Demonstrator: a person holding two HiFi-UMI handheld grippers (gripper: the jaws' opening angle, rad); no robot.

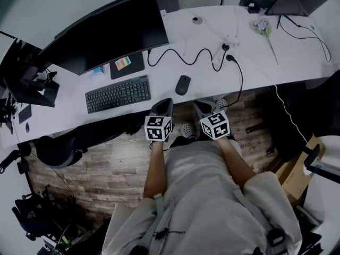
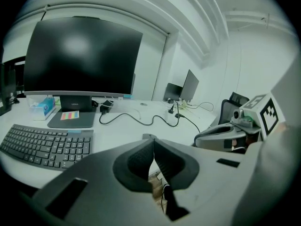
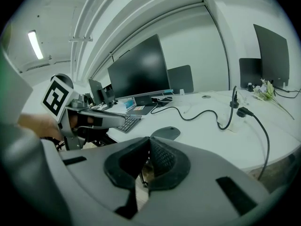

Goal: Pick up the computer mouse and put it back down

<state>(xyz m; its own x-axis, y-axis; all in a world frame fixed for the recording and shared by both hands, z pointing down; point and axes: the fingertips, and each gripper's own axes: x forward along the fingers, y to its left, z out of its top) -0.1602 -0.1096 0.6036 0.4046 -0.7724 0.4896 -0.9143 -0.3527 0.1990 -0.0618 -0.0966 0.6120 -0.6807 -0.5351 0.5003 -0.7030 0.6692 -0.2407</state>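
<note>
At the tabletop's point(image 1: 255, 62) near edge, we hold the left tongs point(image 1: 164, 102) and right tongs point(image 1: 201, 104) side by side, both closed, gripping and touching nothing. Just ahead, between their tips, the computer mouse point(image 1: 182, 84) lies on the white surface, right of the keyboard point(image 1: 118, 94). A dark monitor point(image 1: 106, 33) stands behind. Plank floor point(image 1: 106, 169) shows below us. In the left gripper view, our tongs hide all but the mouse's top.

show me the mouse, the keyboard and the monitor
mouse point(image 1: 182, 84), head view, middle of its top shell
keyboard point(image 1: 118, 94), head view, centre of the key field
monitor point(image 1: 106, 33), head view, middle of the dark screen
</note>
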